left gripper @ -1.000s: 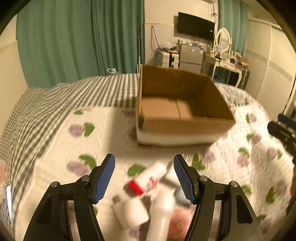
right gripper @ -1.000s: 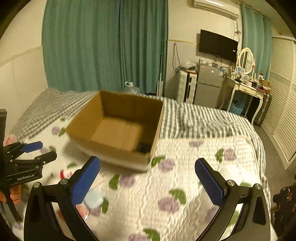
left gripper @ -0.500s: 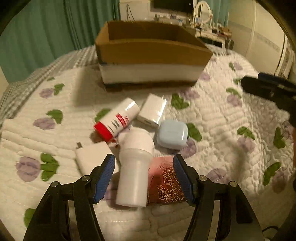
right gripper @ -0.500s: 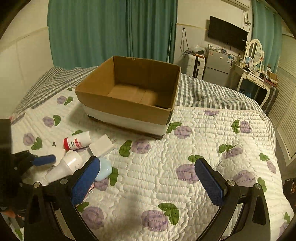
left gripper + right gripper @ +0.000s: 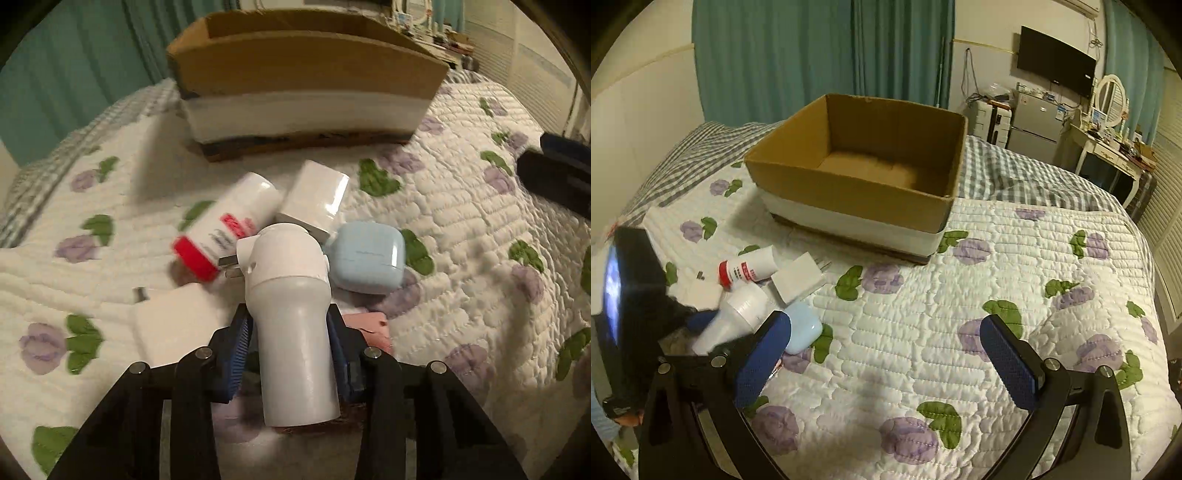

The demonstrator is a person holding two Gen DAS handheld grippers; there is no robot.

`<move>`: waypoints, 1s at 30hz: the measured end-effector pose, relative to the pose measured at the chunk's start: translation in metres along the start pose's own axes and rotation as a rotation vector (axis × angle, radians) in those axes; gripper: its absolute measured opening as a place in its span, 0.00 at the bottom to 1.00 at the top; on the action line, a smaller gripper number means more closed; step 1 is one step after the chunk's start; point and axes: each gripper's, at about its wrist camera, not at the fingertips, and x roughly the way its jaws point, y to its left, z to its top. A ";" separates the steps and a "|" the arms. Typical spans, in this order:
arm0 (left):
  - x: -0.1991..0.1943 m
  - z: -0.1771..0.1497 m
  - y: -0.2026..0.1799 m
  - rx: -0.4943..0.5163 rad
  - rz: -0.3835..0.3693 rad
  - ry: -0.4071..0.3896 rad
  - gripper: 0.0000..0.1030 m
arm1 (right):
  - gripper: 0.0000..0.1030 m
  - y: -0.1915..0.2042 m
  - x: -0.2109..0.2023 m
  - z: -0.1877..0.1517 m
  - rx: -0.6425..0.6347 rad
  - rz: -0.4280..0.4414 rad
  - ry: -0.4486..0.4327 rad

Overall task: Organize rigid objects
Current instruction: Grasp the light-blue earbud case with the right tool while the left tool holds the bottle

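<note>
My left gripper [image 5: 290, 354] is shut on a white plug-in device [image 5: 291, 314], its blue pads against the device's narrow body. Around it on the quilt lie a white bottle with a red cap [image 5: 229, 225], a white charger block [image 5: 316, 199], a pale blue case [image 5: 365, 256], another white adapter [image 5: 173, 325] and a pink item [image 5: 371, 328]. An open cardboard box [image 5: 857, 177] stands behind them, empty as far as I see. My right gripper [image 5: 886, 362] is open and empty above the quilt, right of the pile [image 5: 757, 288].
The flowered quilt [image 5: 960, 295] covers the bed, with a grey checked sheet [image 5: 1015, 177] behind the box. Green curtains, a TV, a small fridge and a dressing table stand at the back of the room. The left tool's body [image 5: 631, 302] fills the left edge of the right wrist view.
My left gripper dropped to the pile, moved forward around the white plug-in device and closed on it. My right gripper tilted down toward the quilt and stayed open.
</note>
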 end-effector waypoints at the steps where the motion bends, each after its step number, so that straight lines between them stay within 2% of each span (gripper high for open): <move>1: -0.007 0.001 0.004 -0.018 0.001 -0.019 0.39 | 1.00 0.002 0.002 0.000 -0.006 0.007 0.003; 6: -0.046 0.006 0.027 -0.090 0.007 -0.143 0.39 | 1.00 0.021 0.018 -0.004 -0.082 0.032 0.030; 9: -0.058 0.008 0.047 -0.150 -0.008 -0.170 0.39 | 0.99 0.034 0.032 -0.005 -0.113 0.051 0.058; 14: -0.054 0.006 0.064 -0.204 0.024 -0.153 0.39 | 0.94 0.057 0.065 -0.008 -0.120 0.078 0.129; 21: -0.046 0.007 0.066 -0.220 0.024 -0.119 0.39 | 0.72 0.081 0.099 -0.012 -0.147 0.109 0.186; 26: -0.045 0.007 0.064 -0.209 0.022 -0.115 0.39 | 0.67 0.086 0.110 -0.014 -0.178 0.072 0.214; 29: -0.043 0.006 0.062 -0.203 0.028 -0.108 0.39 | 0.56 0.088 0.109 -0.014 -0.198 0.051 0.206; 30: -0.042 0.006 0.062 -0.203 0.031 -0.106 0.39 | 0.56 0.088 0.108 -0.015 -0.194 0.051 0.202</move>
